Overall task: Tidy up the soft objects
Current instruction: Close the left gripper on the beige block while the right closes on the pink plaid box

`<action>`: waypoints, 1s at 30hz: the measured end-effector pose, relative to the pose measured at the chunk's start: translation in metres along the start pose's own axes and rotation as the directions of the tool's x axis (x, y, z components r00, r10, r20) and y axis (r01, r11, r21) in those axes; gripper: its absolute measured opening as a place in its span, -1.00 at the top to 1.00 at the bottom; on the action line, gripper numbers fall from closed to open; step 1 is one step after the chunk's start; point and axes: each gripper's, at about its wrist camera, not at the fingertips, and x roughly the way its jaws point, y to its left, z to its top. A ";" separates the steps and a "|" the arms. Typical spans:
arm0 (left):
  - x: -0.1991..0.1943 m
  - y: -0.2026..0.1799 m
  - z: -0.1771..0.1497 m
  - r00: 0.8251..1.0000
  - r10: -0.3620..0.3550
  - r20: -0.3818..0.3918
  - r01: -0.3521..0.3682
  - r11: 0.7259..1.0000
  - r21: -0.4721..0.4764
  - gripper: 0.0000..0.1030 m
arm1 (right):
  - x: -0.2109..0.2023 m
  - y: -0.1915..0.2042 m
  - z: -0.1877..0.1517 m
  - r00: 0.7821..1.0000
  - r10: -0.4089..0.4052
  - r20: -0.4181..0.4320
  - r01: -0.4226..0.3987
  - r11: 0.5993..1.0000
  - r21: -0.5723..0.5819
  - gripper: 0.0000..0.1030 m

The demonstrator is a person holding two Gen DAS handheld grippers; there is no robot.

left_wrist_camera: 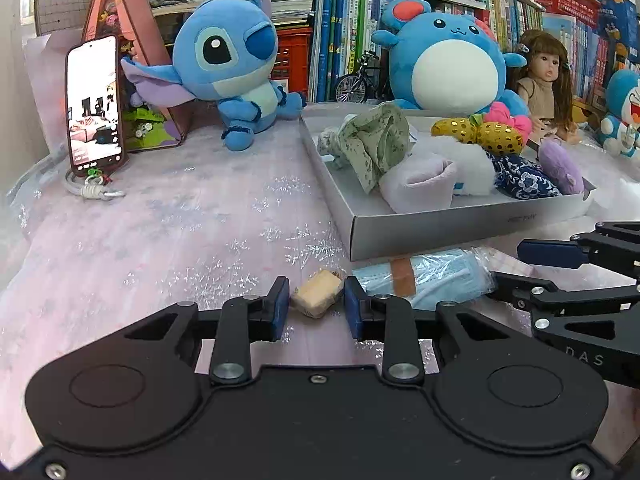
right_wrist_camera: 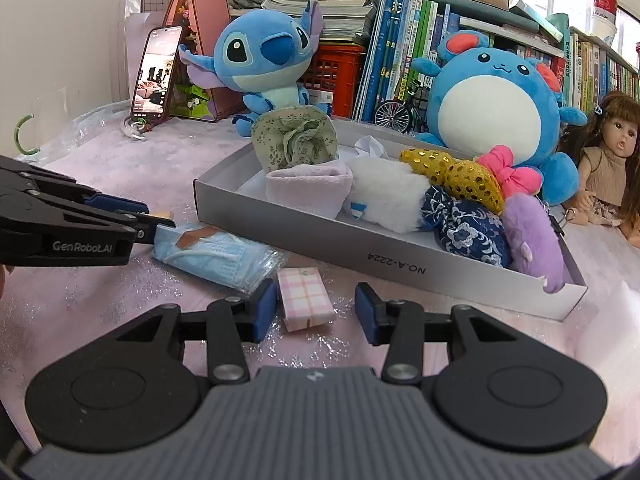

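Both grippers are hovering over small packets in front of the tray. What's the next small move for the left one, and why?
Probably close the left gripper: its open pads already bracket the tan wrapped packet on the pink cloth, just before the grey tray.

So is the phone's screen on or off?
On. The phone, propped upright against the pink box, shows a lit picture of a room in both views.

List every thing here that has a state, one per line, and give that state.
Left tool: open, around the tan packet, not clamped.
Right tool: open, around the pink packet.
Mask pack: sealed, outside the box.
Box: lidless, filled with soft things.
Phone: screen on, propped upright.
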 end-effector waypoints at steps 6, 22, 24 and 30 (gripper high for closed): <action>-0.007 0.002 -0.003 1.000 -0.013 -0.008 0.013 1.000 -0.018 0.45 | -0.001 -0.003 0.000 1.000 0.022 -0.010 -0.021 0.999 0.036 0.20; -0.021 0.001 0.008 0.999 -0.017 0.038 0.019 0.999 -0.043 0.47 | -0.017 -0.003 0.004 0.999 -0.023 0.044 0.023 1.000 0.010 0.35; -0.022 0.000 0.010 0.999 -0.020 0.044 0.022 0.999 -0.044 0.47 | -0.019 -0.003 0.004 0.999 -0.025 0.047 0.024 1.000 0.010 0.35; -0.027 -0.005 0.018 0.997 -0.043 0.064 0.045 0.998 -0.037 0.47 | -0.026 -0.003 0.006 0.997 -0.030 0.069 0.029 0.999 0.013 0.35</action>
